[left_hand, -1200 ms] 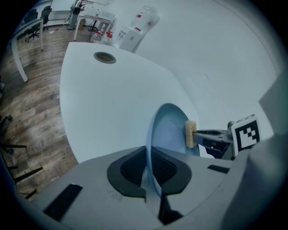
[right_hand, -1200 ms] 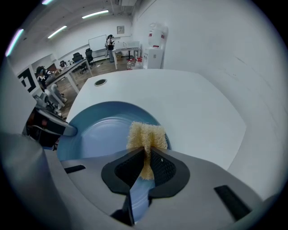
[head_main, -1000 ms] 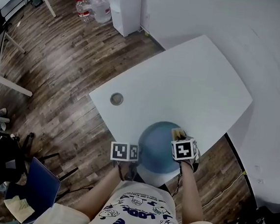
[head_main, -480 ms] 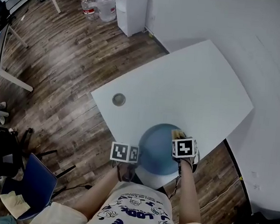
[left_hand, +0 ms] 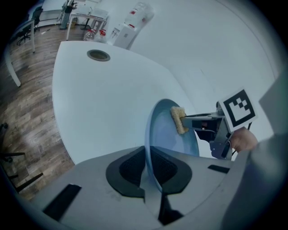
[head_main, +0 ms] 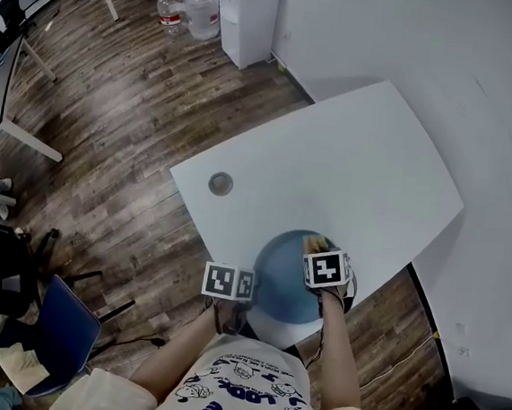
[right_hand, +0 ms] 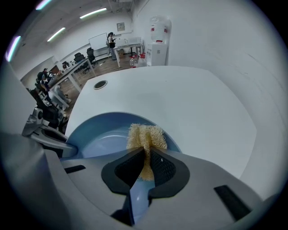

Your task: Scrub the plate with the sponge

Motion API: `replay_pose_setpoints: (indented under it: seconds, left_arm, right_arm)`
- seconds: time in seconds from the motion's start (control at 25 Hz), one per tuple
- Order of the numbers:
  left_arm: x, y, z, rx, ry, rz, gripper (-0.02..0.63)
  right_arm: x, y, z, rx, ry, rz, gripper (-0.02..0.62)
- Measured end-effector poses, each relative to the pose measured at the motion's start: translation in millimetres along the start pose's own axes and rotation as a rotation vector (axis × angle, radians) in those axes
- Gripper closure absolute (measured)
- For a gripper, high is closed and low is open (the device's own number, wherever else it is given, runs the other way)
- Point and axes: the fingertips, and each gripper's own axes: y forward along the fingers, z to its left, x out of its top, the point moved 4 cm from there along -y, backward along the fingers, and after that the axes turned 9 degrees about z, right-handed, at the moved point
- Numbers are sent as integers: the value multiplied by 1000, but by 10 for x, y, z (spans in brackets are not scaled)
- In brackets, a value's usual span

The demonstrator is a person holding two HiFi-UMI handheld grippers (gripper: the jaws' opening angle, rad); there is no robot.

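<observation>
A blue plate lies near the front edge of the white table. My left gripper is shut on the plate's near-left rim, which runs between its pads. My right gripper points steeply down over the plate's right side and is shut on a tan sponge. In the right gripper view the sponge sticks out beyond the pads and presses on the plate's inner face. The left gripper view shows the sponge against the plate, held by the right gripper.
A round cable hole sits in the table near its left edge. The plate hangs close to the table's front edge, by my body. A white wall runs along the right. Wooden floor, a blue chair and water bottles lie beyond.
My right gripper has slid the sponge a little leftward across the plate. The left gripper and the plate have kept still.
</observation>
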Motion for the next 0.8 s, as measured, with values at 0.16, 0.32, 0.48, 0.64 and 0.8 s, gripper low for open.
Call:
replay_pose_setpoints:
  seconds: [0.16, 0.32, 0.48, 0.64, 0.8]
  left_arm:
    - [-3, 9, 7, 0, -2, -2, 581]
    - [-1, 8, -4, 2, 4, -3, 581]
    - [6, 5, 0, 7, 3, -5, 581]
    - [-4, 0, 4, 15, 2, -5, 581]
    - [20, 15, 2, 23, 6, -8, 581]
  right_arm:
    - [60, 16, 118, 17, -31, -20, 543]
    - [130, 5, 297, 42, -80, -34, 543]
    - [171, 4, 446, 34, -130, -35, 543]
    - [178, 5, 556, 34, -192, -36, 543]
    - [193, 13, 640, 57, -226, -42, 543]
